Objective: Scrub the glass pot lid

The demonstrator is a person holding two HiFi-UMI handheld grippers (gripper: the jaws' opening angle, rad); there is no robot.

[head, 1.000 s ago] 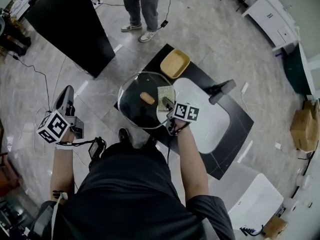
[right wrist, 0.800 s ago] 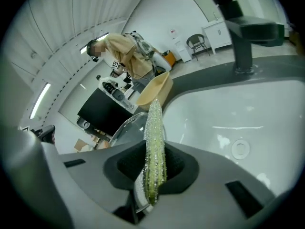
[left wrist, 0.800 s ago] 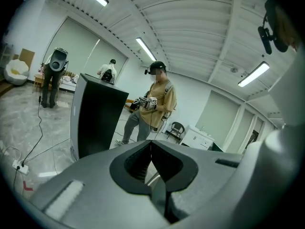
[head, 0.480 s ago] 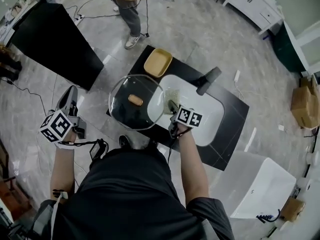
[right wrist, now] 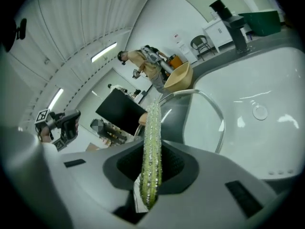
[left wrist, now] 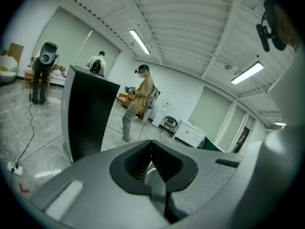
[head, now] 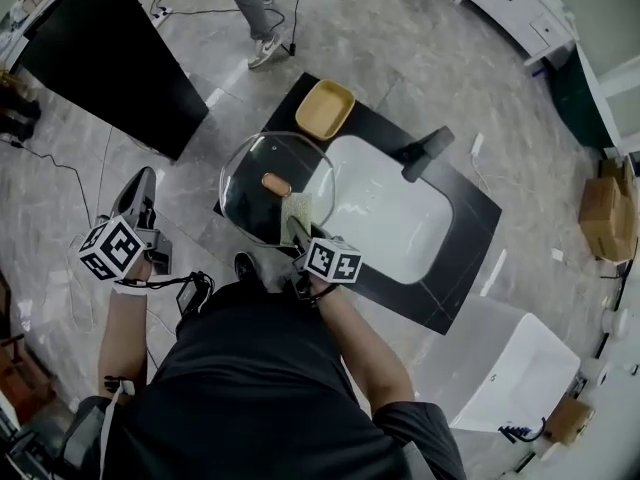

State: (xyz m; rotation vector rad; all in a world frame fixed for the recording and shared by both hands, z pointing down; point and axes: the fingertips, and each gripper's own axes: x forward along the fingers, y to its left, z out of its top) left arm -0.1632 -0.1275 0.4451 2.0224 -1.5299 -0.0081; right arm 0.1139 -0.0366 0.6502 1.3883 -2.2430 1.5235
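The right gripper (head: 298, 231) has its jaws clenched on a green sponge (head: 297, 211), laid on the glass pot lid (head: 250, 193) just beside its wooden knob (head: 276, 184). The lid lies on the black worktop (head: 470, 223), overlapping the white sink (head: 400, 233). The left gripper (head: 138, 190) hangs well apart, jaws closed on nothing.
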